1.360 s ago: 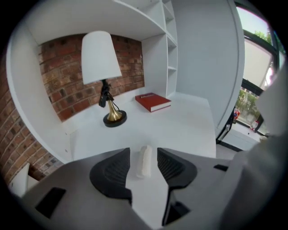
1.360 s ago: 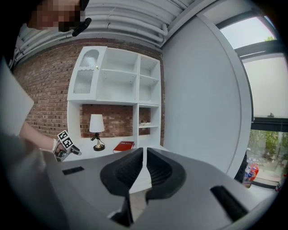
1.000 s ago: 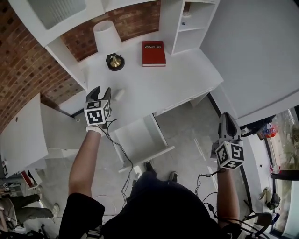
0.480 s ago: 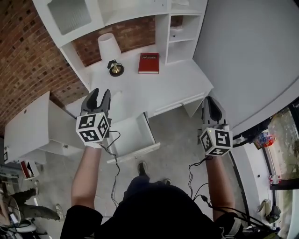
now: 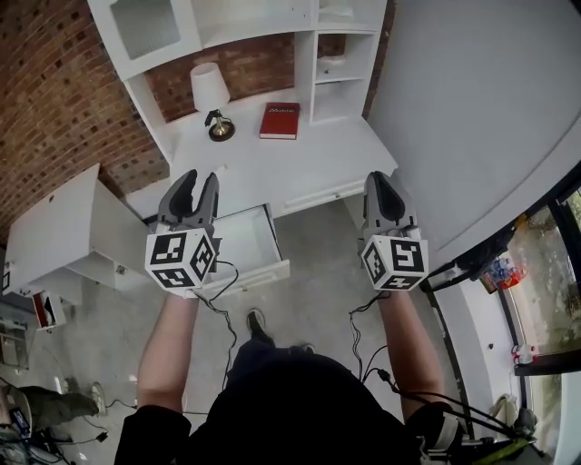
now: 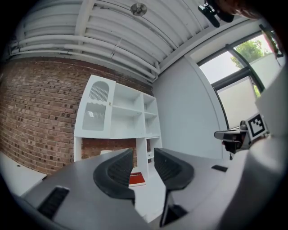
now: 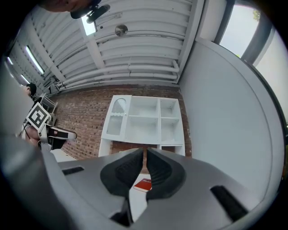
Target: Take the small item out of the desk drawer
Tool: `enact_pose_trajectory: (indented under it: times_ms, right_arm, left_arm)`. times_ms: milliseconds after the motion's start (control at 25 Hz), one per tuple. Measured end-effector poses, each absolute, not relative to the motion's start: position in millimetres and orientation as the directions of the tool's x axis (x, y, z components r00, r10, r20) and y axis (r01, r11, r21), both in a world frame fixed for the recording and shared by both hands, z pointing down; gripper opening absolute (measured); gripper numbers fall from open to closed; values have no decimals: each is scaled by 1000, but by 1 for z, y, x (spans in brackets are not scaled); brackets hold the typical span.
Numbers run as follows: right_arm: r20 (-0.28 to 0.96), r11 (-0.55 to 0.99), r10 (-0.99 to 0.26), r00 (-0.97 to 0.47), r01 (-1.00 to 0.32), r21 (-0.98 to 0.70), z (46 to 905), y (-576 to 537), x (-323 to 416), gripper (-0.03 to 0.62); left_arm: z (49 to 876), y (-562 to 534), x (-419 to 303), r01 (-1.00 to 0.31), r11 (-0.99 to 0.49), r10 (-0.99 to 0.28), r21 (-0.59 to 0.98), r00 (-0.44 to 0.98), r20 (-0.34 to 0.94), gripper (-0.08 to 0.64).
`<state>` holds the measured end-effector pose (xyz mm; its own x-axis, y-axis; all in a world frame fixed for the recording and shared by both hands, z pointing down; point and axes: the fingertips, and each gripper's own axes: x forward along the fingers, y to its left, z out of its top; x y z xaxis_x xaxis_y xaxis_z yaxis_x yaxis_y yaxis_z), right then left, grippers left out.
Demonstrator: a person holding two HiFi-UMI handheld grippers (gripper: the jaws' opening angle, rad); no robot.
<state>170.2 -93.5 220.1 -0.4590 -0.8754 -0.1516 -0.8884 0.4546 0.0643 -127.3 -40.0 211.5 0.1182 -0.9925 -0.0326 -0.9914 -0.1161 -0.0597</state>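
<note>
The white desk (image 5: 313, 163) has its drawer (image 5: 247, 274) pulled out at the front left; the part of its inside that shows is bare white, and I see no small item. My left gripper (image 5: 198, 178) is held up over the drawer's left side. Its jaws (image 6: 143, 155) are closing, still with a gap and nothing between them. My right gripper (image 5: 386, 176) is held up over the desk's right front corner. Its jaws (image 7: 145, 153) are almost together and hold nothing.
A red book (image 5: 280, 120) and a lamp (image 5: 210, 89) are at the back of the desk, under a white shelf unit (image 5: 272, 27) against a brick wall. A low white cabinet (image 5: 54, 238) stands to the left. Grey floor lies under the drawer.
Both grippers have come up side by side; the right one moved up and left. The left jaws have narrowed. A small white object beside the left gripper earlier is now hidden.
</note>
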Motion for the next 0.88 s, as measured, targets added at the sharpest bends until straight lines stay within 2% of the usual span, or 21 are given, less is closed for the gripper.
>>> enact_pose_trajectory:
  times_ms: [200, 400, 880]
  right_arm:
    - [-164, 464, -867, -471, -882, 80, 213, -75, 173, 23]
    - [-169, 454, -870, -463, -887, 86, 209, -68, 173, 23]
    - [-137, 460, -874, -466, -885, 79, 214, -80, 128, 23]
  left_arm:
    - [199, -21, -97, -987, -150, -985, -57, 154, -75, 122]
    - [188, -12, -87, -988, -144, -980, -63, 151, -133, 42]
    - [199, -28, -131, -986, -164, -981, -25, 166, -97, 36]
